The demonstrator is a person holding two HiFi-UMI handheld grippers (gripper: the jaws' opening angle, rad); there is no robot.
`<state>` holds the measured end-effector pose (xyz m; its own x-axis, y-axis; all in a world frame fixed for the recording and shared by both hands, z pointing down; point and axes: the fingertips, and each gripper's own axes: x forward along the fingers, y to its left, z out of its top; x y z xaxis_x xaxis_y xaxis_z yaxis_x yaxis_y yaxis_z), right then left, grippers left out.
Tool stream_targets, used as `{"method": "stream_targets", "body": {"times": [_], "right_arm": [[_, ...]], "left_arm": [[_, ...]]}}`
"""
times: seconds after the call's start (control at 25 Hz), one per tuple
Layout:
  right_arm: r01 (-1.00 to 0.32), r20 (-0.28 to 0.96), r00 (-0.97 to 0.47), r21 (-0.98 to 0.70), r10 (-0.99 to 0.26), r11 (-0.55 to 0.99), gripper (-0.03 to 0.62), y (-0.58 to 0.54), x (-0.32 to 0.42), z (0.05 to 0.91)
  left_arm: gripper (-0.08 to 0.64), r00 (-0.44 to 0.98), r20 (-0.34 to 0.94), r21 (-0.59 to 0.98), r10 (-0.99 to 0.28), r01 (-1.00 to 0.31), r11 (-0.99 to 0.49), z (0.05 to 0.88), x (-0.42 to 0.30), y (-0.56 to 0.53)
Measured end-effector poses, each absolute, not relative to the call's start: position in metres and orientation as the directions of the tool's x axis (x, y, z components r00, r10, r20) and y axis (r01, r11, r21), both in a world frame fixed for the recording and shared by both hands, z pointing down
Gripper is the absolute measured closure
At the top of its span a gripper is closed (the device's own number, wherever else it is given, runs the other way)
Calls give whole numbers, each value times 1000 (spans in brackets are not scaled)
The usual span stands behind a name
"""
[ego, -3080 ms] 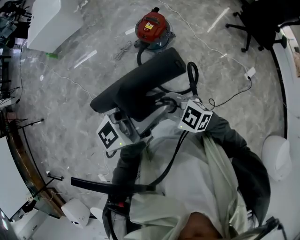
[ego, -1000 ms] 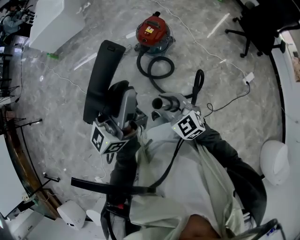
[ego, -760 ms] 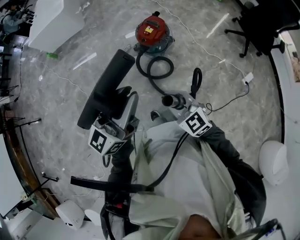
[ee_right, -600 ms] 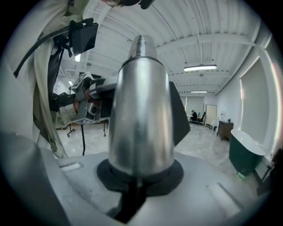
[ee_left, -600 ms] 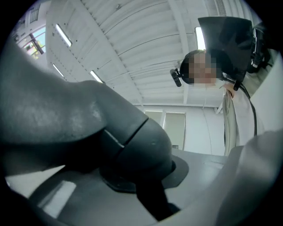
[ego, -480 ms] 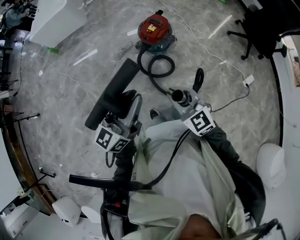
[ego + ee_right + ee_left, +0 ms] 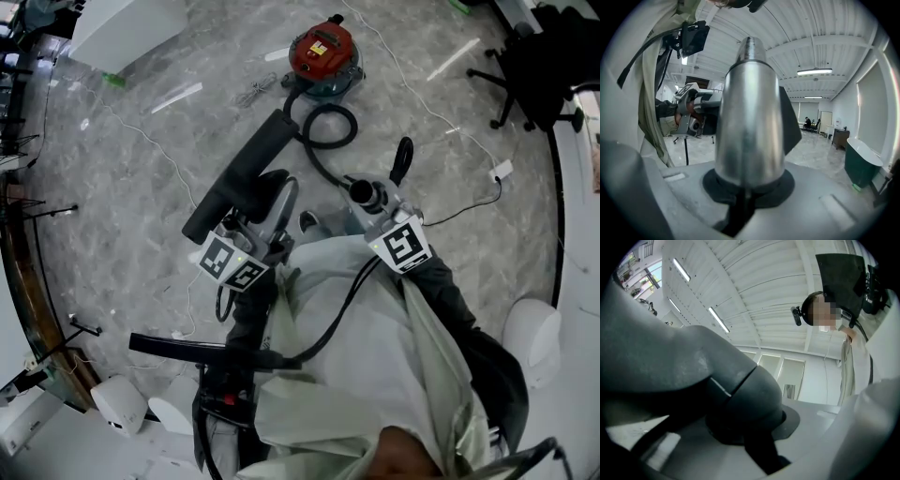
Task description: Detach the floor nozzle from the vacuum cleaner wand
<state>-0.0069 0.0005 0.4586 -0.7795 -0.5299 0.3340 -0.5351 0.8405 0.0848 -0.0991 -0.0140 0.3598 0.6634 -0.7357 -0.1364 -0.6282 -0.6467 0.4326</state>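
The black floor nozzle (image 7: pixel 240 176) hangs over the marble floor, apart from the wand. My left gripper (image 7: pixel 263 221) is shut on the nozzle's grey neck (image 7: pixel 740 394), which fills the left gripper view between the jaws of the left gripper (image 7: pixel 749 446). My right gripper (image 7: pixel 377 212) is shut on the shiny metal wand (image 7: pixel 750 112). The wand's open end (image 7: pixel 361 193) points toward the nozzle with a gap between them. In the right gripper view the right gripper (image 7: pixel 746 190) clamps the tube near its base, and the left gripper with the nozzle shows beyond.
A red canister vacuum (image 7: pixel 324 52) stands on the floor ahead, its black hose (image 7: pixel 323 131) looping toward the wand. A white cable (image 7: pixel 441 122) runs to a plug block (image 7: pixel 502 171). An office chair (image 7: pixel 548 66) is at the right, a white cabinet (image 7: pixel 127 28) at top left.
The left gripper has come down with the nozzle, which has swung from raised and steep to lower and slanted. The wand in the right gripper has stayed put.
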Motion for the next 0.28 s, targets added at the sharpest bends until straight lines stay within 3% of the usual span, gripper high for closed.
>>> {"method": "stream_targets", "body": {"times": [0.28], "right_arm": [[-531,340,-778,92,-528,842,549,2,-9,462]], "left_arm": [[485,664,-137,447,-735,-621,-644,364,-100,-15]]}}
